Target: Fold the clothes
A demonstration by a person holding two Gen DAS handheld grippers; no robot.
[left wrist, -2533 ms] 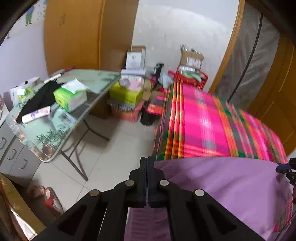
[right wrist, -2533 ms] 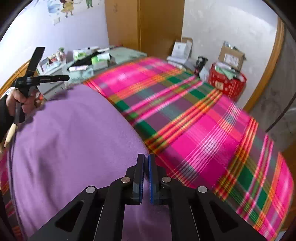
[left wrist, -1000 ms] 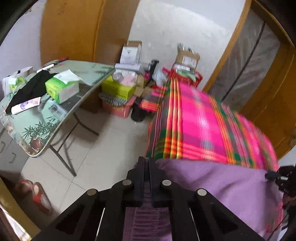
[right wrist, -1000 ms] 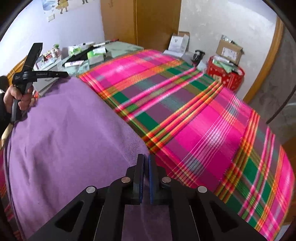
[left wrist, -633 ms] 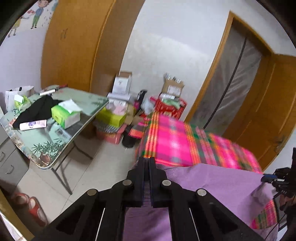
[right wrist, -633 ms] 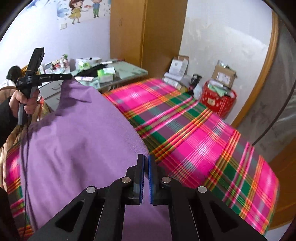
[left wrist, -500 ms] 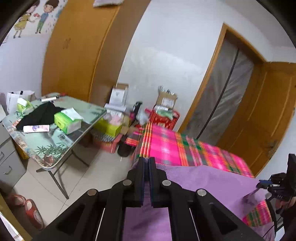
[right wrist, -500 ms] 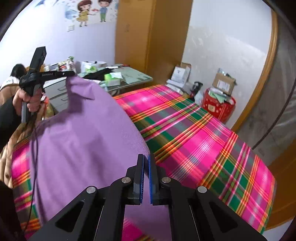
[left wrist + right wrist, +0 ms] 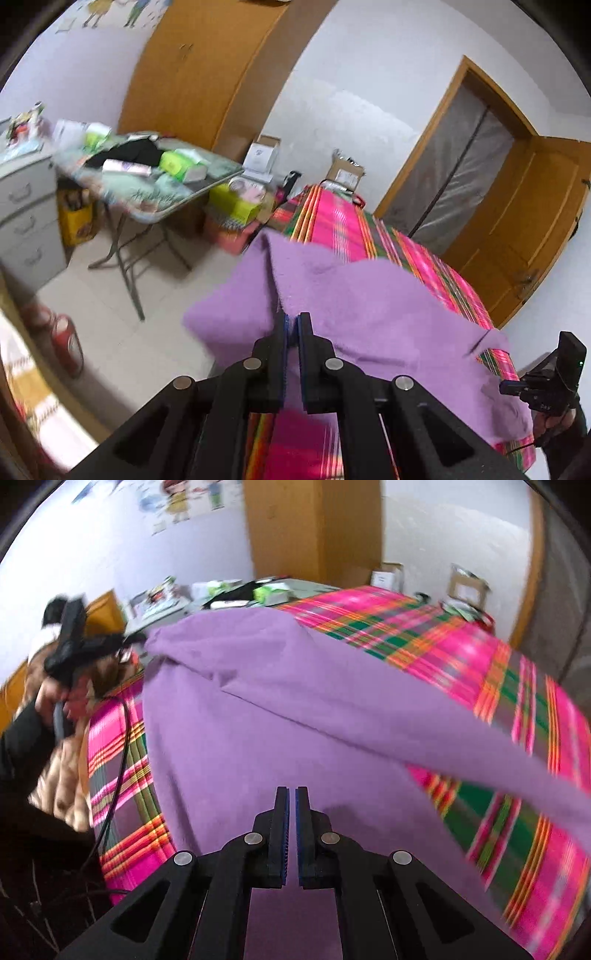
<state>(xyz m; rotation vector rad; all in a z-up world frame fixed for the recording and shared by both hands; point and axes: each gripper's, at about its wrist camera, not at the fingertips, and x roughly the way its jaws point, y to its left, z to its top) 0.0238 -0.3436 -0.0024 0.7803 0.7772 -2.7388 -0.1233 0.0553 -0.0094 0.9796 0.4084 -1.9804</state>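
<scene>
Both claws grip one purple garment (image 9: 280,709) lifted above a plaid-covered bed (image 9: 436,642): the left gripper (image 9: 291,325) is clamped on a bunched edge, while the right gripper (image 9: 291,812) has its jaws parting slightly, cloth under them, though whether the pads press it cannot be told. The garment stretches between the two claws, its long axis running across the bed's near end, one corner flipped toward the far side. Beyond it, a cluttered folding table (image 9: 177,192), grey drawers (image 9: 26,221) and cardboard boxes (image 9: 345,173) crowd the wall. A black cable (image 9: 118,775) trails beside the fabric's left edge.
</scene>
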